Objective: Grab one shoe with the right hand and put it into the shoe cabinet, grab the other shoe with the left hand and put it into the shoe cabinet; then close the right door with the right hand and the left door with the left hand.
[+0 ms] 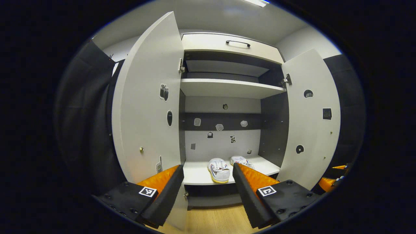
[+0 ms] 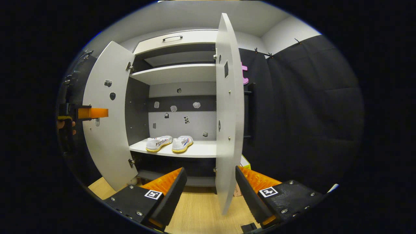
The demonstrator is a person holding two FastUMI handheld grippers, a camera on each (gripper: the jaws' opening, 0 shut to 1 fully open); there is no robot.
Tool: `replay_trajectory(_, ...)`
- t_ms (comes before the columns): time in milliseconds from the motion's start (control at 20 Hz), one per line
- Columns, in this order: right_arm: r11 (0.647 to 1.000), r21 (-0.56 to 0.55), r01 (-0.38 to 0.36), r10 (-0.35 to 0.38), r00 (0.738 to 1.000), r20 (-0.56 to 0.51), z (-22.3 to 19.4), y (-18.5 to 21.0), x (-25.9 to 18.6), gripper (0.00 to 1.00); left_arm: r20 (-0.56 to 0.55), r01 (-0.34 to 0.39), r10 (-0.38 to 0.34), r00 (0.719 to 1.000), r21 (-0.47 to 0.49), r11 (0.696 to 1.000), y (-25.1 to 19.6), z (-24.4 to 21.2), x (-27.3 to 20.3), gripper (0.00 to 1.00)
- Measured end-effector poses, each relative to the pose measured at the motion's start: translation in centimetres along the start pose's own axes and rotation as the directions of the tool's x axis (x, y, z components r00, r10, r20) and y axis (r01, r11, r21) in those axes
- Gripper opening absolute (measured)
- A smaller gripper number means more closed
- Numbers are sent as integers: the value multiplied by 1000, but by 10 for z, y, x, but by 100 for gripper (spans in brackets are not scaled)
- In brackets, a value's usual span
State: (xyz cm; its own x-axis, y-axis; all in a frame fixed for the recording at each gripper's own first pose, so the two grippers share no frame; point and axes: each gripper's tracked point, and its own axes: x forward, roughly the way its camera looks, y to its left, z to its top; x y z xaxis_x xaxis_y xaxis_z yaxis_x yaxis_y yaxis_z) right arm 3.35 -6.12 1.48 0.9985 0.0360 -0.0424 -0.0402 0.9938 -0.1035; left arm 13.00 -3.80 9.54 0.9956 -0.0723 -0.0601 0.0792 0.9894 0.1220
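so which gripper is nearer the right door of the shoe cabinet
Right. The right gripper is open with the right door's edge standing just ahead between its fingers. The left gripper, also open, faces the shoes on the shelf, with that door off to its right side.

Both views face the open shoe cabinet (image 1: 227, 87) (image 2: 175, 73) from nearby, right gripper view farther right.

I see both shoes (image 2: 158, 143) (image 2: 182, 143) side by side on the cabinet's lower shelf (image 2: 198, 150), toward its left half, with an upper shelf (image 2: 175, 74) above and a drawer (image 2: 177, 39) on top. Left door (image 2: 105, 113) and right door (image 2: 229, 110) stand swung out toward me. My right gripper (image 2: 209, 191) sits near the right door's edge, left gripper (image 1: 208, 188) in front of the left door (image 1: 146, 104).
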Motion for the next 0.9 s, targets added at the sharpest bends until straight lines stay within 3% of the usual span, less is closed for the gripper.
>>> replay_trajectory(300, 994, -7, 110, -110, 994, 0, 1, -65, 7, 93, 19, 20, -19, 1000, -38, 999, 2, -17, -48, 97)
replay_trajectory(550, 984, -23, 179, -179, 984, -1, -4, -112, 39, 93, 7, 0, 0, 1000, -21, 1000, 21, -31, -83, 97)
replay_trajectory(900, 986, 56, 157, -156, 987, -31, -19, -122, 77, 93, 32, -62, 62, 998, -23, 998, 57, -29, -106, 97)
